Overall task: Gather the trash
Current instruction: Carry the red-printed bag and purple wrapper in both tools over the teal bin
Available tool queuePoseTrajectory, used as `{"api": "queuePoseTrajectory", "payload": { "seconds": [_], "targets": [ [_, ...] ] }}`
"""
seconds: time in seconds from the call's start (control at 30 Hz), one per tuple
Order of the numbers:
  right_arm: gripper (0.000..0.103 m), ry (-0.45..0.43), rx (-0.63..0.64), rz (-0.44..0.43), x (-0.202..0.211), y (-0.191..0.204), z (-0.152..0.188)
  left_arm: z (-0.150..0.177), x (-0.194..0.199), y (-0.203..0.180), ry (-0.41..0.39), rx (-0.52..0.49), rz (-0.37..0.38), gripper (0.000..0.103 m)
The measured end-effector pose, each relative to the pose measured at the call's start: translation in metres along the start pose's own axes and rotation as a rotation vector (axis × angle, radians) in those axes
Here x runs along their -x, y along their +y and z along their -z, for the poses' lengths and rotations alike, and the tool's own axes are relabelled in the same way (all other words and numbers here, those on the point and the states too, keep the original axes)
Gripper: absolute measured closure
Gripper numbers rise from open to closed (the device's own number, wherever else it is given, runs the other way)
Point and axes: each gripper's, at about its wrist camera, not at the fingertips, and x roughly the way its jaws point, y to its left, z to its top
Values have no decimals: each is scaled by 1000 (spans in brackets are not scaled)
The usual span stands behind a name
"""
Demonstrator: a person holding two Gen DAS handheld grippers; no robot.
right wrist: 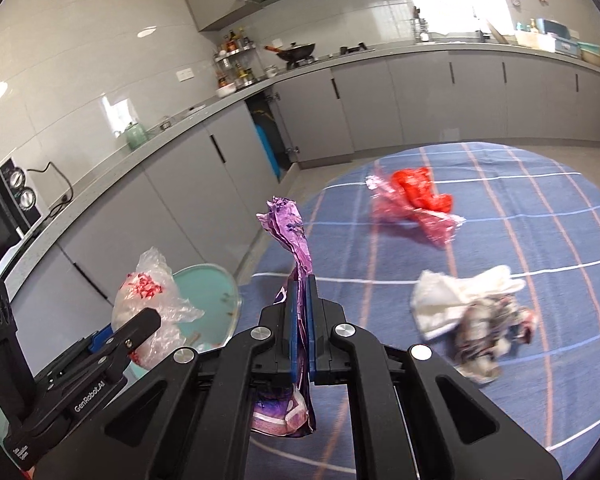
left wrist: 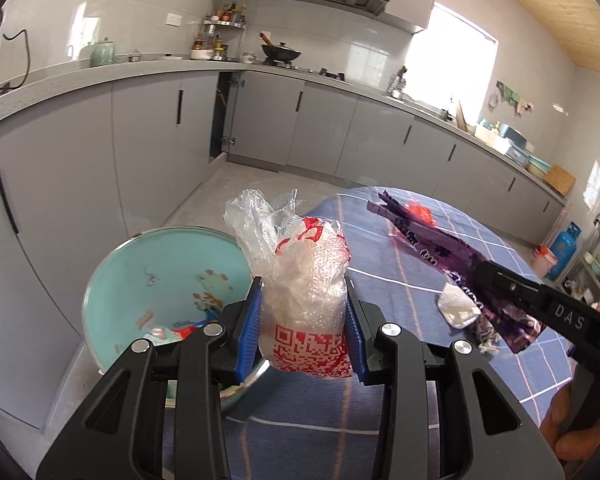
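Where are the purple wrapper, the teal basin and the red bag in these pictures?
purple wrapper [right wrist: 298,236], right wrist view, crinkled upper part.
teal basin [left wrist: 160,264], left wrist view, inner wall.
red bag [right wrist: 416,190], right wrist view, its bunched middle.

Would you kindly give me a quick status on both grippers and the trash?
Left gripper shut on clear plastic bag, above teal basin. Right gripper shut on purple wrapper. Red wrapper and white tissue remain on table.

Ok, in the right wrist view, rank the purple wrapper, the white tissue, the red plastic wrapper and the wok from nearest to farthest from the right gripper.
1. Purple wrapper: clamped in the right gripper jaws.
2. White tissue: on the tablecloth, to the right.
3. Red plastic wrapper: farther up the table, ahead and right.
4. Wok: on the stove at the far counter.
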Motion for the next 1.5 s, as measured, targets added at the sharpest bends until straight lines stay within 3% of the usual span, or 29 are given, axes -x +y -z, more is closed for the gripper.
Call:
{"api": "queuePoseTrajectory", "payload": {
  "seconds": [0.73, 1.5],
  "targets": [
    [98, 73, 99, -125, -34, 90, 20, 2, 8, 68, 45, 81, -164, 66],
    [98, 151, 116, -149, -82, 130, 32, -2, -9, 107, 93, 110, -228, 66]
  ]
}}
